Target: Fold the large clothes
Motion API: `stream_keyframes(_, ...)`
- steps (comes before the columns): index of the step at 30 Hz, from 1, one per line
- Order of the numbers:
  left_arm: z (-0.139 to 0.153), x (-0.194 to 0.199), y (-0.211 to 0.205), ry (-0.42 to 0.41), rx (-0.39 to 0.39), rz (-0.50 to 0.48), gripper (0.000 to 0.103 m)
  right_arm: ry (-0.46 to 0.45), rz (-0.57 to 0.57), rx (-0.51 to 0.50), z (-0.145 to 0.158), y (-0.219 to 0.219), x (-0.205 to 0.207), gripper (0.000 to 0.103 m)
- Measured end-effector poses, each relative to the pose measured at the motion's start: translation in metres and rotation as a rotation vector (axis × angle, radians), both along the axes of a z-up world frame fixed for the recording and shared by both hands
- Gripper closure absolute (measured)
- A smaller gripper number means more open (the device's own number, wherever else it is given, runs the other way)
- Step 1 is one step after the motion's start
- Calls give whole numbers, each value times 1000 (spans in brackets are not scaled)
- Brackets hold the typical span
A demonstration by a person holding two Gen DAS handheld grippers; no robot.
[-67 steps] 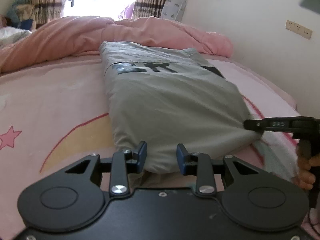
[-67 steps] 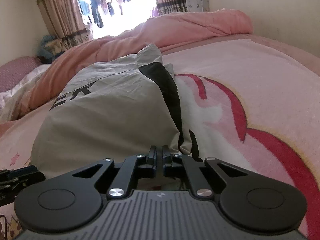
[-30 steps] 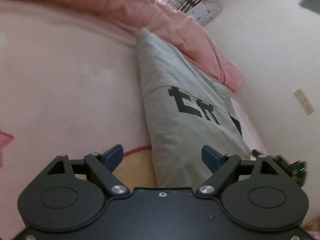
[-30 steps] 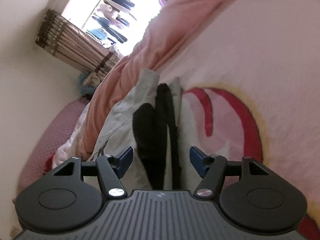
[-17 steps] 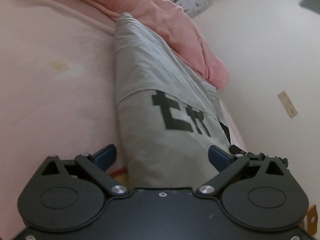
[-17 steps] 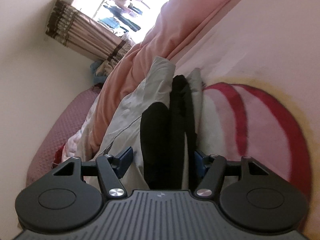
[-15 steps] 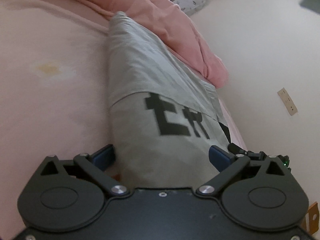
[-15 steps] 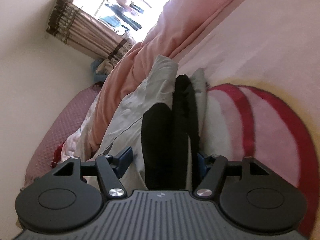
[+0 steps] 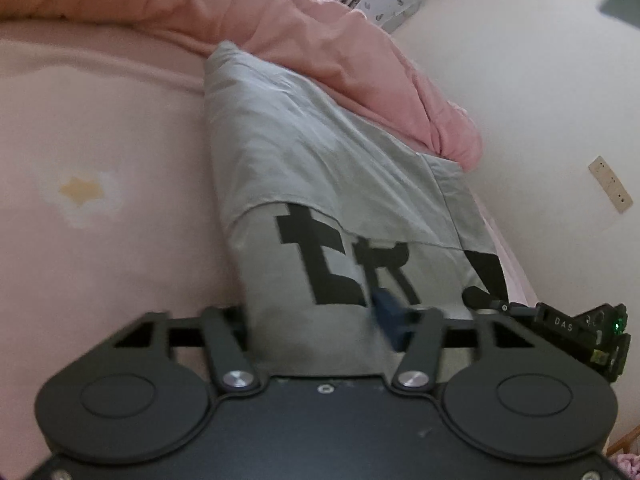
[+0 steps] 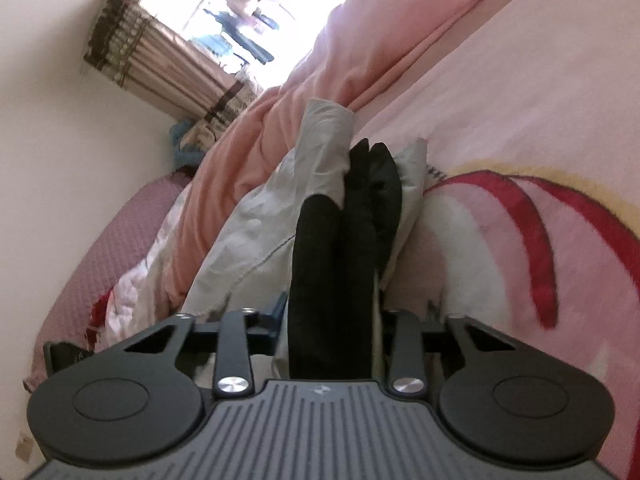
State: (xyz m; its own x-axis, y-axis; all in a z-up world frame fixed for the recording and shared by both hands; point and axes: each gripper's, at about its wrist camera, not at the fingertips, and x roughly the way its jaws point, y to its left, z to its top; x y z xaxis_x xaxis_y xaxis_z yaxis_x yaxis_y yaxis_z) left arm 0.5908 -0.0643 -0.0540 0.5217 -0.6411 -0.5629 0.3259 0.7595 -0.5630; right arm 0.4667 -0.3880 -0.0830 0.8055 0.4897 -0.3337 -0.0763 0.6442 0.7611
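Observation:
A grey garment (image 9: 320, 168) with black letters lies folded lengthwise on the pink bed sheet (image 9: 100, 140). My left gripper (image 9: 316, 320) straddles its left folded edge, jaws partly closed around the cloth; the left finger is hidden under the fabric. In the right wrist view the garment's right edge (image 10: 320, 168) with its black panel (image 10: 332, 280) runs between the fingers of my right gripper (image 10: 332, 320), whose jaws are partly closed around it. The right gripper body also shows in the left wrist view (image 9: 580, 328).
A pink duvet (image 9: 280, 20) is bunched at the head of the bed behind the garment. A white wall (image 9: 540, 80) with a socket runs along the right side. A curtained window (image 10: 224, 40) and a purple cushion (image 10: 112, 248) lie to the left.
Both grippers moved up from the garment's bottom hem to its middle, tilted sideways, opened wide, then narrowed around the two side edges of the cloth.

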Motion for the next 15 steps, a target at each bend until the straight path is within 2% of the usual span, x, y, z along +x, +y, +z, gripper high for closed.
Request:
stream_keyframes(3, 13, -8, 10, -11, -6, 5, 72, -37, -9, 6, 14, 10, -7, 80)
stream_keyframes(7, 39, -23, 29, -68, 26, 6, 72, -76, 18, -12, 41, 38, -12, 81)
stream_keyframes(12, 67, -45, 89, -108, 50, 46, 72, -115, 91, 6, 63, 84, -6, 81)
stream_keyframes(15, 69, -53, 124, -118, 74, 75, 72, -114, 129, 11, 64, 116, 3, 81)
